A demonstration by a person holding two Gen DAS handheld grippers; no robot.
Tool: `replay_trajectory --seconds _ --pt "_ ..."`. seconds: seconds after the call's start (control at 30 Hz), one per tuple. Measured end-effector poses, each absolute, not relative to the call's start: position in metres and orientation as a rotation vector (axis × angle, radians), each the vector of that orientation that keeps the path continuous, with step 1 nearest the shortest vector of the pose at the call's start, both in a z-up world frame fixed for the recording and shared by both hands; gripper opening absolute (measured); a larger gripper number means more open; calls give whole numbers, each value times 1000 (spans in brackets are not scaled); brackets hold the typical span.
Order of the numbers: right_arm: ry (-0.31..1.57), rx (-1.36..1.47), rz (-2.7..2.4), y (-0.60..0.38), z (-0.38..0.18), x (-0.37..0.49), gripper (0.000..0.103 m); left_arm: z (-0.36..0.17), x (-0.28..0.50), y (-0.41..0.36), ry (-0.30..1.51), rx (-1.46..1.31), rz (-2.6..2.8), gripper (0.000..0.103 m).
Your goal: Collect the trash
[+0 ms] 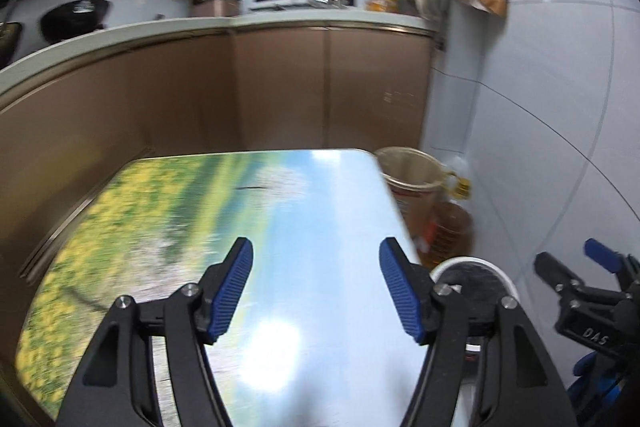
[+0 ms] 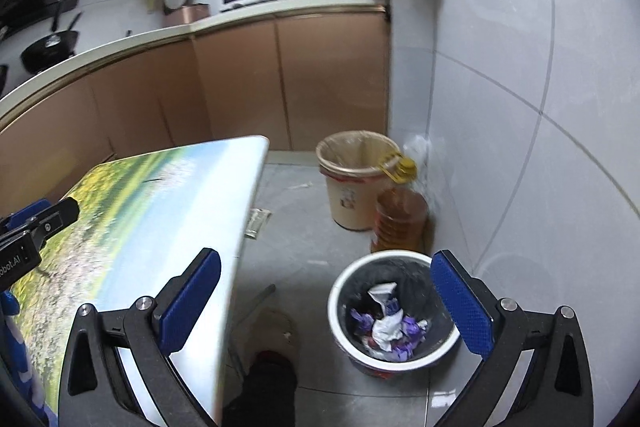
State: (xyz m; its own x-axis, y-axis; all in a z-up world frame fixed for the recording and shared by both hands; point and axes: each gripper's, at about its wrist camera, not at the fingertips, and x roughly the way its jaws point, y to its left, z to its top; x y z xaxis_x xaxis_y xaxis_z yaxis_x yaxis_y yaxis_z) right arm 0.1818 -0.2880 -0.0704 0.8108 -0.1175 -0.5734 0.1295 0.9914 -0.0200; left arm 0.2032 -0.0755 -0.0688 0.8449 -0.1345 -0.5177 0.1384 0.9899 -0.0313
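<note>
A white trash bin [image 2: 394, 311] with a dark liner stands on the floor to the right of the table. It holds crumpled white and purple wrappers [image 2: 390, 325]. My right gripper [image 2: 326, 301] is open and empty, hovering above the bin and the table's right edge. My left gripper [image 1: 316, 287] is open and empty over the table [image 1: 320, 211], whose top has a flower-field and sky print. The bin's rim [image 1: 472, 265] shows in the left wrist view behind the right finger. The right gripper [image 1: 592, 283] also shows there at the far right.
A beige bucket [image 2: 358, 179] with a liner and an amber oil jug [image 2: 400, 219] stand by the tiled wall beyond the bin. A small scrap [image 2: 256, 223] lies on the floor near the table. A foot in a slipper [image 2: 272, 343] is below the table edge. Brown cabinets run behind.
</note>
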Motion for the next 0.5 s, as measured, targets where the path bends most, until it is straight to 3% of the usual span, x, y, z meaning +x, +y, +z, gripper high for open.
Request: replay_trajectory --seconds 0.5 --pt "498 -71 -54 -220 -38 147 103 -54 147 8 466 -31 69 73"
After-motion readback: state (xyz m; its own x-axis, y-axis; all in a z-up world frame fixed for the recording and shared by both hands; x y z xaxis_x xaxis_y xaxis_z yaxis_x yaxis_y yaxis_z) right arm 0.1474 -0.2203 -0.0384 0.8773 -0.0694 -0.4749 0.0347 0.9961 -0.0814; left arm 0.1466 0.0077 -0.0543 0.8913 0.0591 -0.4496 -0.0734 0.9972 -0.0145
